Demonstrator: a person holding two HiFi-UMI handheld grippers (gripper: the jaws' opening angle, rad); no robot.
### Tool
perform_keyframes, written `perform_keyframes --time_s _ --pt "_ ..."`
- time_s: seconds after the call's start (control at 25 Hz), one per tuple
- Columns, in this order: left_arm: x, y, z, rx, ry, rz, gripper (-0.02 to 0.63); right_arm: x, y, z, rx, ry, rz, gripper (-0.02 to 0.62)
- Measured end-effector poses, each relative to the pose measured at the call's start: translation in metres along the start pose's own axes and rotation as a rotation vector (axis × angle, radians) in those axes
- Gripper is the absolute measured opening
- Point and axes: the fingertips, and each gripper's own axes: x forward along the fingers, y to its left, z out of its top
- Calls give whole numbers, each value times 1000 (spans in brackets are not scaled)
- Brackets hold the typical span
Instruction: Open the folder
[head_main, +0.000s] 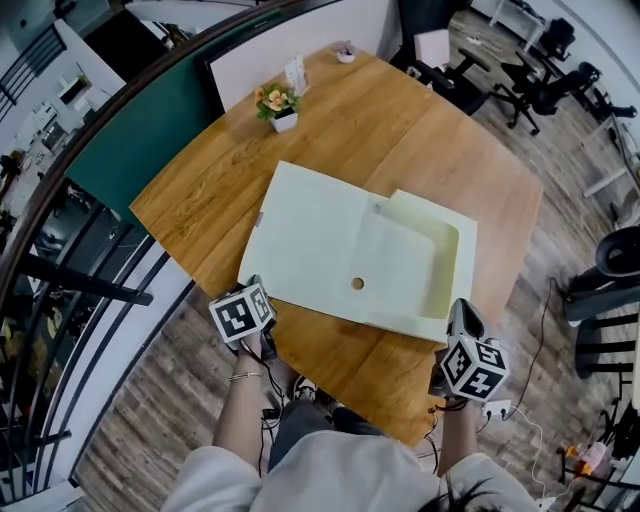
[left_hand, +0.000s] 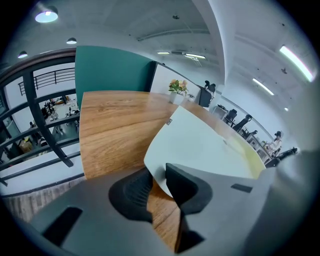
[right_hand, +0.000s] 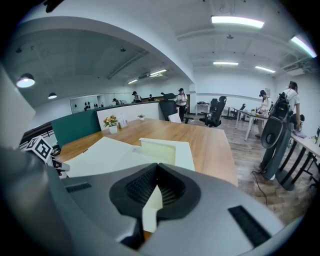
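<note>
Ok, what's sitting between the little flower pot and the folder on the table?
Nothing. In the head view, the stretch of table between the flower pot and the folder is bare wood.

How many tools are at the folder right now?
2. The left tool is at the near left corner of the folder, jaws apart around it; the right tool is shut on its near right corner.

Open-plan office: swivel chairs (head_main: 545, 90), wooden desk (head_main: 420, 140), ceiling strip lights (right_hand: 237, 21).
</note>
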Motion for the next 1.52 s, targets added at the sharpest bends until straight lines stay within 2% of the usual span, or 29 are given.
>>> perform_keyframes --time_s 0.2,0.56,1.0,1.36,1.52 --pt "-6 -2 5 -38 -24 -30 78 -5 -7 2 20 -13 -15 2" --pt "-37 -12 24 -92 -110 -111 135 -19 -13 8 52 -52 -26 2" --pt "-83 -37 46 -96 -209 -207 150 -42 -15 19 74 -118 -9 2" --pt "-141 -66 81 -40 -329 -272 155 -59 -13 42 84 -191 18 2" --pt "-166 -78 99 52 -404 -249 153 -66 -18 49 84 -216 12 2"
